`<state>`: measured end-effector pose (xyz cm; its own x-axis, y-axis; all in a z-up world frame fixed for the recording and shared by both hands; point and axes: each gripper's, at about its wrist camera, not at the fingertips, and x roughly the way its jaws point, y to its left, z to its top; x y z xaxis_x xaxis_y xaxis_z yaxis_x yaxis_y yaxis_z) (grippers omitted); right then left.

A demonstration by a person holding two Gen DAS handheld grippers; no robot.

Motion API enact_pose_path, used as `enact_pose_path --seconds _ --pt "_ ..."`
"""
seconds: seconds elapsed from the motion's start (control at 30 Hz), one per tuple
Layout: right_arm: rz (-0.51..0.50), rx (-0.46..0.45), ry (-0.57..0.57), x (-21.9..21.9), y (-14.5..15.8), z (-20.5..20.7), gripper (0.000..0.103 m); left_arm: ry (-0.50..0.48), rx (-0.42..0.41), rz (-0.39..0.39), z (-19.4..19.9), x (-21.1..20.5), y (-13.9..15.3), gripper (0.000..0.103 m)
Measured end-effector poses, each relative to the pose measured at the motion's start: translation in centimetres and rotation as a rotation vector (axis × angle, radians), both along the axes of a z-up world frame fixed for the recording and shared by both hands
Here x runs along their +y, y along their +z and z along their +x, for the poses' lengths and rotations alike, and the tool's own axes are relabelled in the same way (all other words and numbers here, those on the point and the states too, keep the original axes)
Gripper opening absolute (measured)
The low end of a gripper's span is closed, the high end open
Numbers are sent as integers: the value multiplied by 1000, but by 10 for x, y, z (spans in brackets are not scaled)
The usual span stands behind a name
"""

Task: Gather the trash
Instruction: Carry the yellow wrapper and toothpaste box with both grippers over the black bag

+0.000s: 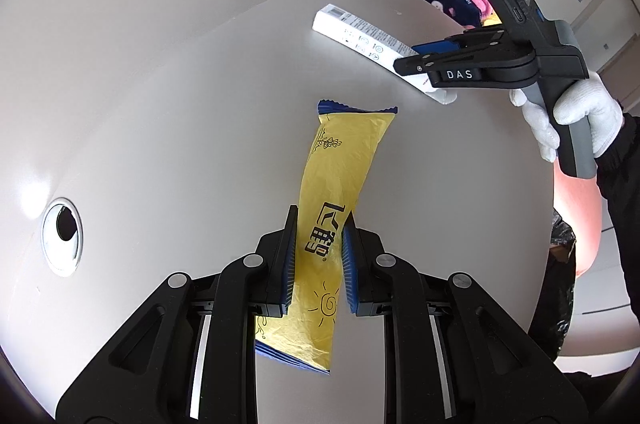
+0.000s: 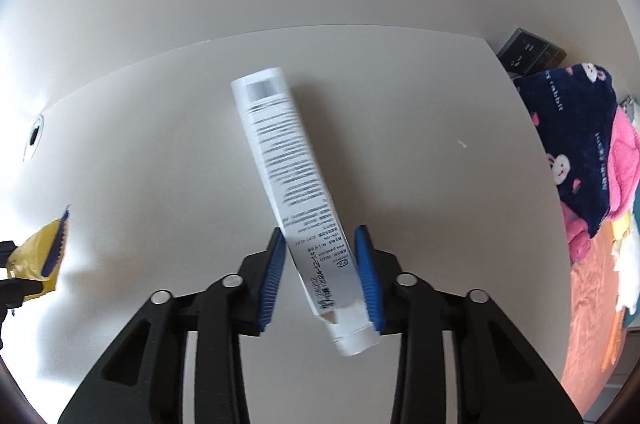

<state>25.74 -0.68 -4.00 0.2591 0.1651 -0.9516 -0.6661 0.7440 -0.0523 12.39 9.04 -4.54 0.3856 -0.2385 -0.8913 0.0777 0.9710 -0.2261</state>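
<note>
Trash is in both grips: the left hand-held gripper (image 1: 318,260) pinches a yellow wrapper (image 1: 340,184), and the right hand-held gripper (image 2: 320,272) pinches a white tube box (image 2: 288,164) above the worktop (image 2: 400,104). Pickup looks finished. Next, both need carrying to the black bag (image 1: 562,264) at four o'clock in the left view.

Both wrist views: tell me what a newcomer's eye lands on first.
The yellow wrapper, clamped in the left gripper over the white table. Next, the white tube lying slantwise between the right gripper pads. Then the navy-and-pink blanket beyond the table's right edge.
</note>
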Motion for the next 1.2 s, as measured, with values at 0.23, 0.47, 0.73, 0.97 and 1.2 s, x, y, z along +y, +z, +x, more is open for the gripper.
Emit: enact_pose_path --seconds 0.23,0.47,0.73,0.97,1.2 --pt "55 -13 -95 -12 20 -21 28 -20 -19 -14 0 -6 3 19" --pt "103 -46 -125 -31 51 -58 28 -84 -43 -22 0 -33 15 19" --pt "130 -79 -157 -66 76 -99 28 -153 -77 -32 -11 -67 31 19" --pt "152 -91 -219 -107 84 -128 28 -218 -99 -36 -22 -99 44 19" --pt "166 -99 -282 -141 89 -153 28 -288 -103 -33 -27 -131 50 19"
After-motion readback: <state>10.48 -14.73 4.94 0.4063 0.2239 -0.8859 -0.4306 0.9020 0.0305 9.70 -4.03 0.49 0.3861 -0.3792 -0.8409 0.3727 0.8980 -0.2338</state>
